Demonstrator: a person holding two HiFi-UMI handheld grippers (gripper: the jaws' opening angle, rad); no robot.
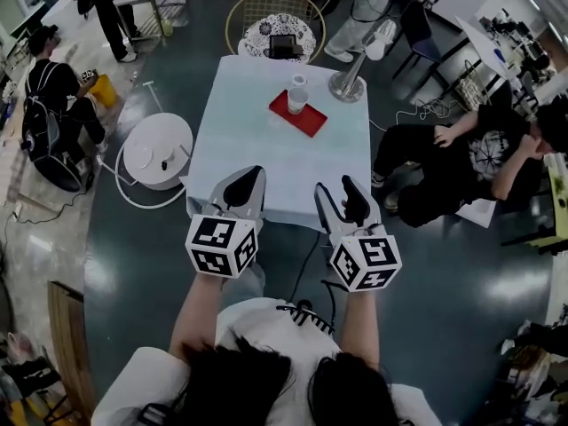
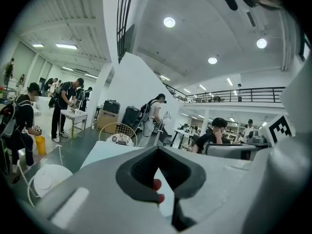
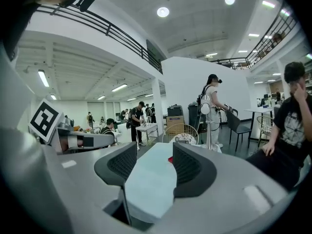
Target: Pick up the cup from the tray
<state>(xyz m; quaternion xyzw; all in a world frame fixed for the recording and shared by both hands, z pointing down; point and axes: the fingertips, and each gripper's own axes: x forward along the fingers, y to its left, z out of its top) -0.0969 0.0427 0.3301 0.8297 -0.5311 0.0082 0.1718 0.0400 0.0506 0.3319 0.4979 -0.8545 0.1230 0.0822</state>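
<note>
A pale cup (image 1: 297,99) stands upright on a red tray (image 1: 306,119) at the far side of a light-blue table (image 1: 266,167); a second small white cup (image 1: 299,81) sits just behind it. Both grippers hover over the table's near edge, well short of the tray. My left gripper (image 1: 256,174) is shut with its tips together and nothing in it; through the gap behind the tips (image 2: 158,152) a bit of the red tray (image 2: 156,184) shows. My right gripper (image 1: 335,185) stands open and empty (image 3: 154,150), with the tray's edge (image 3: 170,159) between its pads.
A metal stand's round base (image 1: 348,85) sits on the table right of the tray. A round white stool (image 1: 158,149) stands to the table's left and a wire chair (image 1: 275,25) behind it. A person in black (image 1: 461,158) sits close on the right.
</note>
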